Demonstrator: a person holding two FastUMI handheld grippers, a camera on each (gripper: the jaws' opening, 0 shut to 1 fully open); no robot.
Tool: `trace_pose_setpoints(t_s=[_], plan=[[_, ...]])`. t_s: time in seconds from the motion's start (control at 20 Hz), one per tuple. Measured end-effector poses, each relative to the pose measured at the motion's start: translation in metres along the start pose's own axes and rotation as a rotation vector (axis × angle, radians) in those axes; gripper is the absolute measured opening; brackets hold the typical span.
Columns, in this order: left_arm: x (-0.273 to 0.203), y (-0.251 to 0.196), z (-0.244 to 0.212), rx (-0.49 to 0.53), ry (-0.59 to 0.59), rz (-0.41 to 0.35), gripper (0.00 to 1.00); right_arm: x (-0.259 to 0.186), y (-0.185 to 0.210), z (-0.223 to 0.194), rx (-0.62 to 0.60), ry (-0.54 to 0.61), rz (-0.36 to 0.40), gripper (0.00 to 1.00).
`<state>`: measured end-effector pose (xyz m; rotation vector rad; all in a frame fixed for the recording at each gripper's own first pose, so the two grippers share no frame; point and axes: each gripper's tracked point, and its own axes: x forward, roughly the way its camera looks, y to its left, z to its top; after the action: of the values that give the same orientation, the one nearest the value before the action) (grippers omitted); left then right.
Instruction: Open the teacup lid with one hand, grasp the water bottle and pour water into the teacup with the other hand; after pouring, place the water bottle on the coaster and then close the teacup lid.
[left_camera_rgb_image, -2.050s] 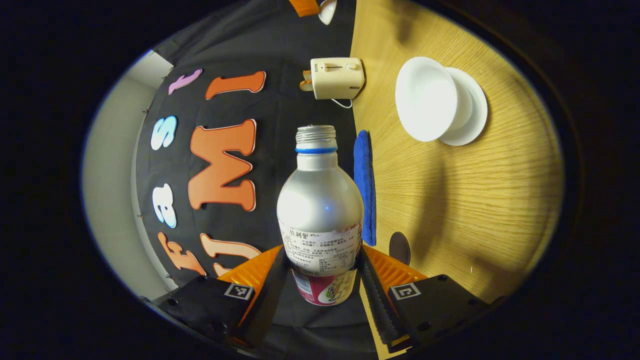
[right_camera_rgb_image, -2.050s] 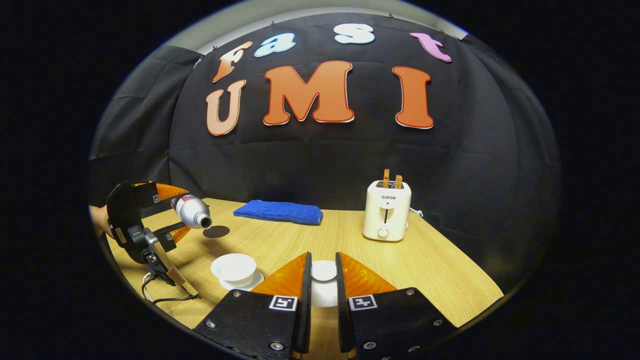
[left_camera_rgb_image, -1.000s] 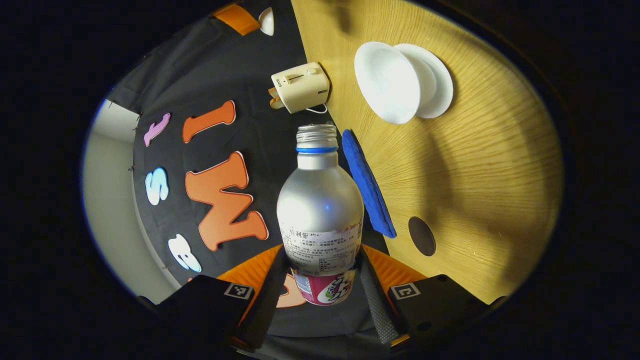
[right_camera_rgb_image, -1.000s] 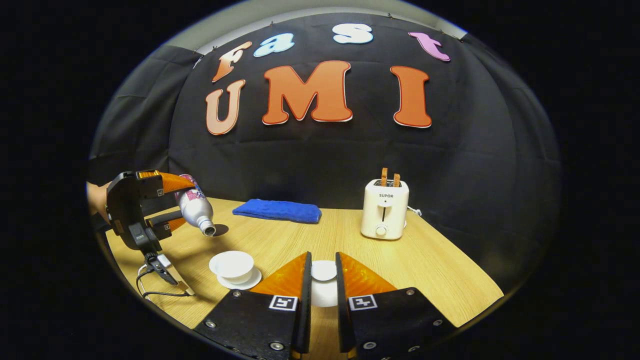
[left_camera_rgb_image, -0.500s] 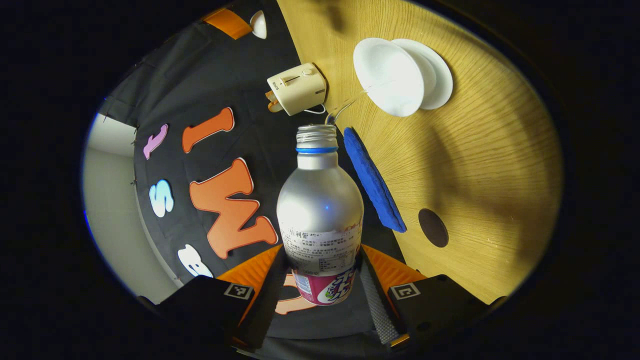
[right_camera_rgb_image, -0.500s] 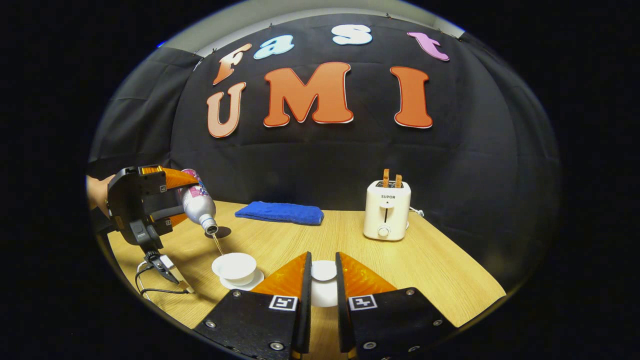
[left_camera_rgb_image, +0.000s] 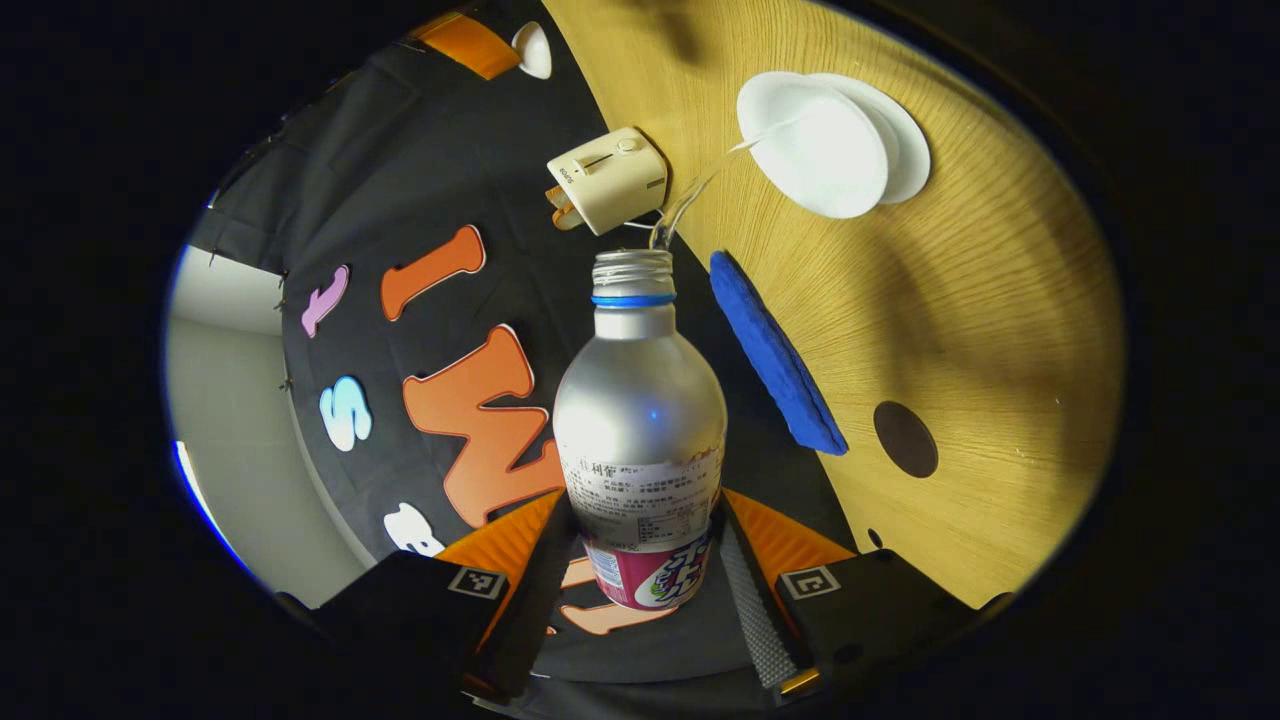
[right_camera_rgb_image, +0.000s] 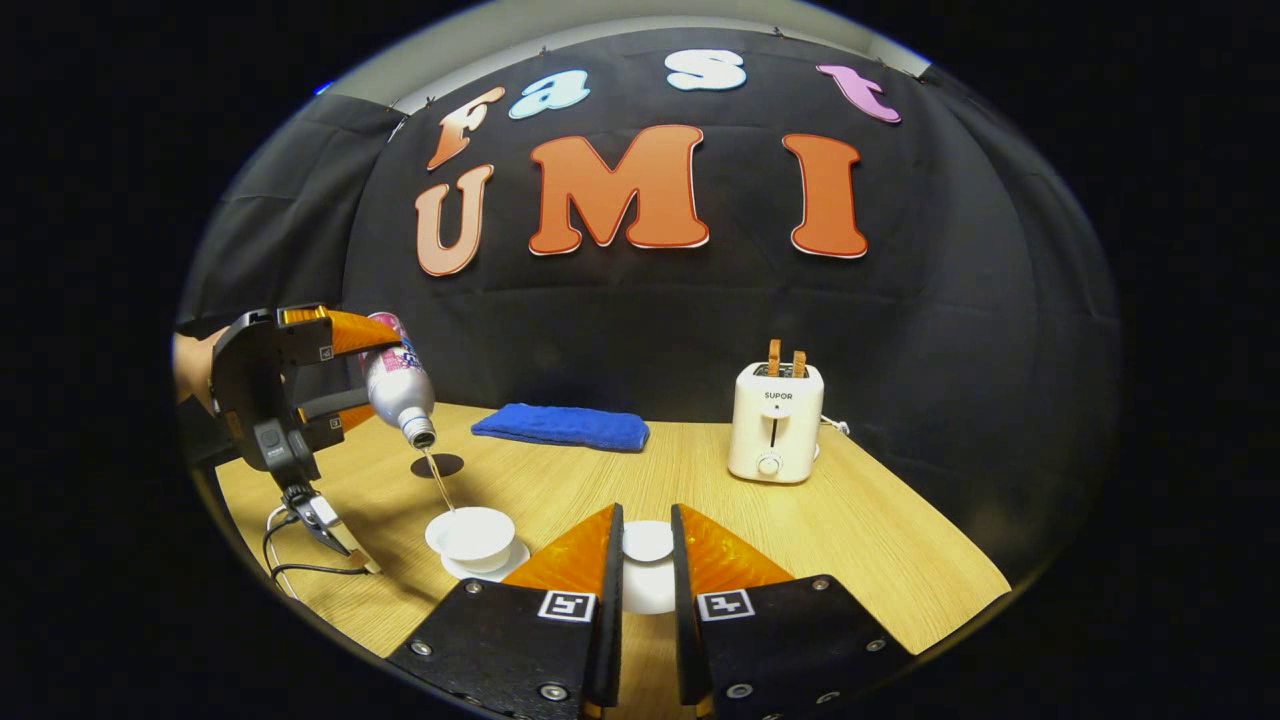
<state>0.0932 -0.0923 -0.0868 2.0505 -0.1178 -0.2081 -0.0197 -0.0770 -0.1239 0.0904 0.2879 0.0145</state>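
My left gripper (left_camera_rgb_image: 640, 560) is shut on a silver water bottle (left_camera_rgb_image: 640, 420) with a pink base label, tipped mouth-down. A thin stream of water runs from its open neck into the white teacup (left_camera_rgb_image: 812, 140) on its saucer (left_camera_rgb_image: 905, 150). In the right gripper view the left gripper (right_camera_rgb_image: 345, 370) holds the tilted bottle (right_camera_rgb_image: 398, 385) above and left of the teacup (right_camera_rgb_image: 470, 533), with the stream falling into it. My right gripper (right_camera_rgb_image: 646, 570) is shut on the white teacup lid (right_camera_rgb_image: 647, 542), held above the table to the right of the cup. A dark round coaster (right_camera_rgb_image: 437, 464) lies behind the cup.
A blue folded cloth (right_camera_rgb_image: 560, 426) lies at the back of the wooden table (right_camera_rgb_image: 880, 560). A cream toaster (right_camera_rgb_image: 775, 420) with two slices stands at the back right. A hand (right_camera_rgb_image: 188, 365) and a cable (right_camera_rgb_image: 300, 560) show at the left.
The left gripper has tipped the bottle further mouth-down and raised it a little; water began flowing half a second ago and now streams into the cup. The right gripper and lid stay still.
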Motion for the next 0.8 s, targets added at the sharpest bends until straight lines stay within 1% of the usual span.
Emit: trace_pose_setpoints(t_s=[0.05, 0.2, 0.25, 0.3, 0.35, 0.4, 0.45, 0.65, 0.7, 0.75, 0.8], plan=[[0.0, 0.0006, -0.0017, 0.005, 0.003, 0.004, 0.82, -0.0008, 0.0, -0.0011, 0.001, -0.001, 0.0, 0.23], [0.0017, 0.0056, -0.0037, 0.008, 0.004, 0.013, 0.82, -0.0005, 0.0007, -0.0014, 0.0, 0.003, 0.001, 0.23], [0.0013, 0.0056, -0.0044, 0.005, 0.005, 0.011, 0.84, -0.0001, 0.002, -0.0026, -0.002, 0.01, 0.004, 0.23], [0.0009, 0.0049, -0.004, 0.011, 0.004, 0.012, 0.82, -0.0005, 0.001, -0.0038, -0.005, 0.011, -0.002, 0.23], [0.0001, 0.0055, -0.0033, 0.019, 0.001, 0.013, 0.87, -0.0001, 0.0007, -0.0054, -0.009, 0.015, -0.003, 0.23], [0.0005, 0.0052, -0.0032, 0.027, 0.001, 0.013, 0.87, -0.0005, 0.0016, -0.0066, -0.01, 0.016, -0.002, 0.23], [-0.0007, 0.0059, -0.0023, 0.033, -0.001, 0.013, 0.84, -0.0008, 0.0022, -0.0071, -0.01, 0.017, -0.001, 0.23], [-0.0012, 0.0075, 0.0, 0.057, -0.014, 0.021, 0.84, -0.0014, 0.0038, -0.007, -0.015, 0.012, 0.0, 0.23], [-0.0012, 0.007, 0.0003, 0.063, -0.017, 0.024, 0.82, -0.001, 0.004, -0.0066, -0.016, 0.011, 0.0, 0.23], [-0.0015, 0.0084, 0.0013, 0.069, -0.023, 0.026, 0.84, -0.0017, 0.0048, -0.0059, -0.014, 0.008, 0.001, 0.23], [-0.0011, 0.0084, 0.0013, 0.075, -0.025, 0.027, 0.84, -0.0025, 0.0043, -0.0047, -0.011, 0.004, 0.0, 0.23]])
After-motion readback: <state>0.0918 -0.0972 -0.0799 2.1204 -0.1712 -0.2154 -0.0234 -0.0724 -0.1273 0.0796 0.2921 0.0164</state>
